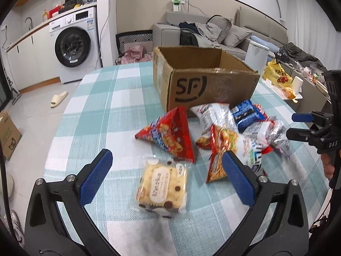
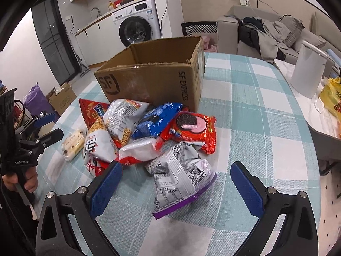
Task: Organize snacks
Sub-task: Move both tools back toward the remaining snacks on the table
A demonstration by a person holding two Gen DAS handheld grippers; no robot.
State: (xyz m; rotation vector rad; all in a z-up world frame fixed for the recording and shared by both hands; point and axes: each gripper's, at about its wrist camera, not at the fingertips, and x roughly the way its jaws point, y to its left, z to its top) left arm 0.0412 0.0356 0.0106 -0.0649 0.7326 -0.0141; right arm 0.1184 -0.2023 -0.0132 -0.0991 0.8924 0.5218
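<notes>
**Light, crinkly packets in front of an open carton**

The snacks lie in a loose heap on the checked teal-and-white counter [image 2: 245, 111], just in front of the open brown cardboard box printed "SF EXPRESS" [image 2: 153, 81]. Nearest the right gripper [image 2: 177, 189] is a silver foil pouch with a purple edge [image 2: 181, 183], face down and puffed with air. Behind it sit a red cookie pack picturing a dark sandwich biscuit [image 2: 191, 128], a blue glossy biscuit pack [image 2: 157, 119] and several white-and-orange noodle-snack bags [image 2: 121, 117], overlapping one another. Set apart from the heap, directly before the left gripper [image 1: 168, 179], is a clear-wrapped square of yellow cake with chocolate chips [image 1: 163, 187]; a red triangular cracker bag [image 1: 170, 136] lies just beyond it.

All of these look light and soft-skinned. The foil and film should be slick and will crumple under pressure, and the crackers and biscuits inside could break, so a gentle pinch seems wise. The sealed end seams or a flattened edge look like the firmest hold on the pouches; the cake, softer and easily squashed, is probably best taken across its wrapper margins, not its middle.

Both pairs of blue-padded fingers [image 1: 238, 179] stand wide apart and hold nothing. The box mouth is unobstructed; its floor is not visible.
</notes>
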